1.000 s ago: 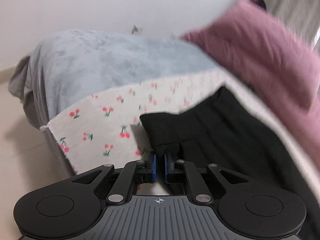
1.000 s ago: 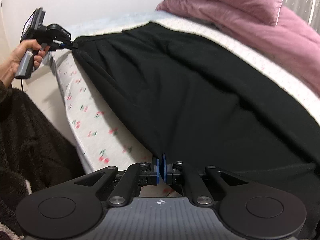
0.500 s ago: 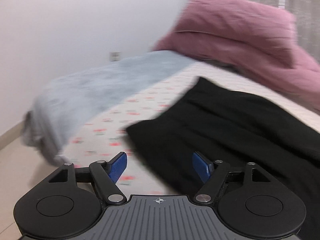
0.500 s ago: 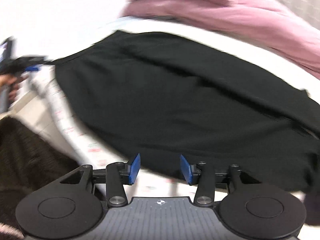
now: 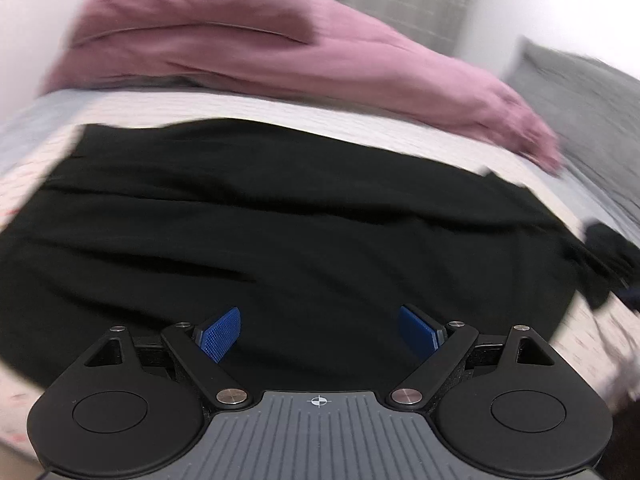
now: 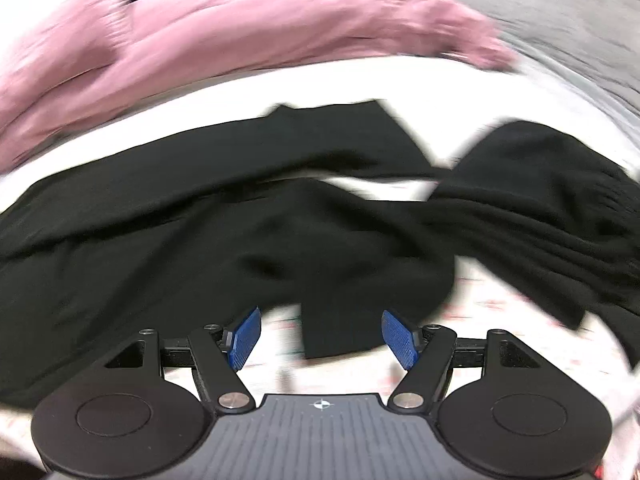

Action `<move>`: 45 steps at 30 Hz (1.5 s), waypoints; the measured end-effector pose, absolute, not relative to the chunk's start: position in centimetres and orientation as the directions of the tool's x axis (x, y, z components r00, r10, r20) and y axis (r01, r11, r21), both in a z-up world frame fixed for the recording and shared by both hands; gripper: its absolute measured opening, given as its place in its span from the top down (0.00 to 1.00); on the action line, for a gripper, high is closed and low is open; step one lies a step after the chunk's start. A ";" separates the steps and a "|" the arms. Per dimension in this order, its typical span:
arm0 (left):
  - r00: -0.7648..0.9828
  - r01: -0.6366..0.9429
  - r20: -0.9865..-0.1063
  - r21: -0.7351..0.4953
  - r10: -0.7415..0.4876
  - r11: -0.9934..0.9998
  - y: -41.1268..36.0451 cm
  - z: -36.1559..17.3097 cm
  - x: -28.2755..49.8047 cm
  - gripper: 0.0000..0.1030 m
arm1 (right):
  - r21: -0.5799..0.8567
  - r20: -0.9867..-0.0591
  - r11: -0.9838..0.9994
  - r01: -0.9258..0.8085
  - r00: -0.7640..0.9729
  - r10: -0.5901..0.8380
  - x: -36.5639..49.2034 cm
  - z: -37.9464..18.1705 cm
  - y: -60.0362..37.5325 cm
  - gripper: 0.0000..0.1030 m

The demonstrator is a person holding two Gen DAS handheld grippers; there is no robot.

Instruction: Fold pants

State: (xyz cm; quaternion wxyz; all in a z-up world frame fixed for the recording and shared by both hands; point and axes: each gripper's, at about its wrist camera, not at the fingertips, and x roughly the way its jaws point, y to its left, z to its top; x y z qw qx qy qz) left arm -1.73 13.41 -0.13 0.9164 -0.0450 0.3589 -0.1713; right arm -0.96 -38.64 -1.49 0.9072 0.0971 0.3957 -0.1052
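Black pants (image 5: pixel 280 232) lie spread flat across the bed, filling the middle of the left wrist view. My left gripper (image 5: pixel 320 332) hovers over their near edge, its jaws opening wide with nothing pinched between the blue pads (image 5: pixel 220 334). In the right wrist view the same black pants (image 6: pixel 180 240) run across the bed and end in a crumpled part (image 6: pixel 552 208) at the right. My right gripper (image 6: pixel 320 336) is above a corner of the cloth, jaws opening, pads clear of it. Both views are motion-blurred.
A pink duvet and pillow (image 5: pixel 248 40) are heaped along the far side of the bed. A grey blanket (image 5: pixel 580 112) lies at the far right. The white sheet with a cherry print (image 6: pixel 500 320) shows around the pants.
Both grippers let go of the pants' edge and opened. Both swung and rolled over the bed, so each view now looks across the spread pants toward the pink duvet.
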 end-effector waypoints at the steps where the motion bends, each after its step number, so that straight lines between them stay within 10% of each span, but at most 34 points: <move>1: 0.668 0.321 -0.644 -0.202 -0.372 0.925 12.4 -0.3 -1.8 0.15 | 0.106 -0.741 0.943 0.316 0.657 -0.137 -1.0 -1.7 -40.4 0.34; 8: 0.592 0.565 -0.624 -0.129 -0.510 0.815 5.3 -0.9 -3.4 0.23 | 0.341 -0.726 0.802 0.491 0.679 -0.108 -1.2 -4.4 -49.9 0.50; 12: 0.529 0.669 -0.625 -0.110 -0.575 0.735 1.4 -1.4 -4.0 0.42 | 0.419 -0.705 0.760 0.497 0.705 -0.072 0.2 -6.3 -51.9 0.61; 15: 0.485 0.713 -0.636 -0.110 -0.600 0.693 -0.7 -2.1 -3.5 0.63 | 0.448 -0.687 0.753 0.483 0.725 -0.056 0.9 -6.9 -51.4 0.87; 29: 0.372 0.788 -0.657 -0.150 -0.656 0.598 -3.7 -4.1 -2.7 0.74 | 0.109 -0.583 0.916 0.386 0.771 -0.255 1.8 2.3 -50.3 1.00; 33: 0.358 0.821 -0.670 -0.105 -0.651 0.561 -4.5 -4.4 -3.6 0.74 | 0.090 -0.602 0.870 0.484 0.723 -0.339 2.9 1.2 -53.0 0.94; 38: 0.353 0.845 -0.659 -0.081 -0.664 0.529 -4.3 -3.9 -4.5 0.74 | 0.235 -0.608 0.847 0.477 0.752 -0.254 -0.7 0.2 -53.6 0.63; 45: 0.365 0.834 -0.662 -0.081 -0.655 0.546 -4.2 -3.8 -3.9 0.71 | 0.313 -0.650 0.873 0.375 0.754 -0.091 -4.9 -1.0 -50.4 0.53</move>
